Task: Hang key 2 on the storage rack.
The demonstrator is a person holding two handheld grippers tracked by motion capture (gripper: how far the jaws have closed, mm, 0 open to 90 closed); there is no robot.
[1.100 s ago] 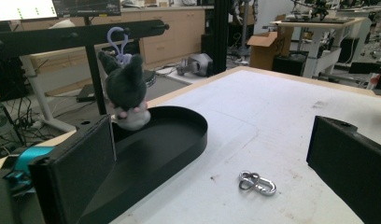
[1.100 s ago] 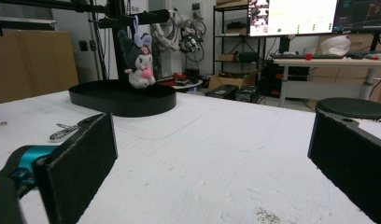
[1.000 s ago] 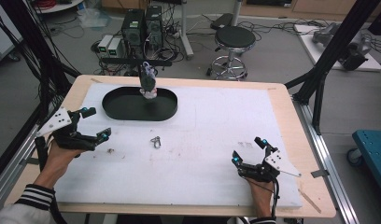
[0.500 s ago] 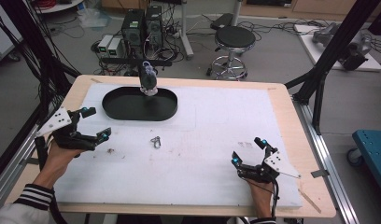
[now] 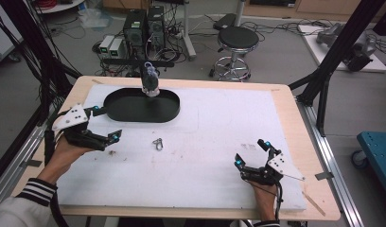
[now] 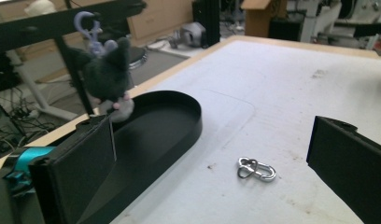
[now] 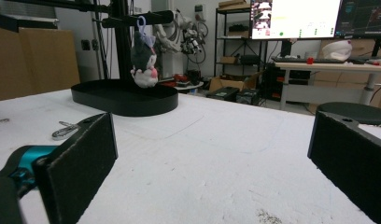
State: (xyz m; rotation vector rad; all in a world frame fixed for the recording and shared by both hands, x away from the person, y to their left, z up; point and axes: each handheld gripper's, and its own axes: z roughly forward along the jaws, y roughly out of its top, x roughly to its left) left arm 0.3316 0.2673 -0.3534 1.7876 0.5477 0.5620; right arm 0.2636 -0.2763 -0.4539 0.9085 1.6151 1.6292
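A small silver carabiner clip (image 5: 157,143) lies on the white table cover, in front of a black oval tray (image 5: 116,112). A dark plush keychain toy (image 5: 150,80) hangs from a black bar over the tray's far rim. My left gripper (image 5: 107,123) is open at the left, near the tray's left end, and the clip (image 6: 256,169) lies ahead between its jaws. Toy (image 6: 109,77) and tray (image 6: 198,122) sit to that view's left. My right gripper (image 5: 250,152) rests open and empty at the front right. It faces the tray (image 7: 125,101), toy (image 7: 144,58) and clip (image 7: 65,130).
The white cover (image 5: 219,127) spans most of the wooden table (image 5: 295,123). A black frame post (image 5: 330,61) stands at the back right corner. Beyond the far edge are a stool (image 5: 237,40) and computer cases (image 5: 144,28) on the floor.
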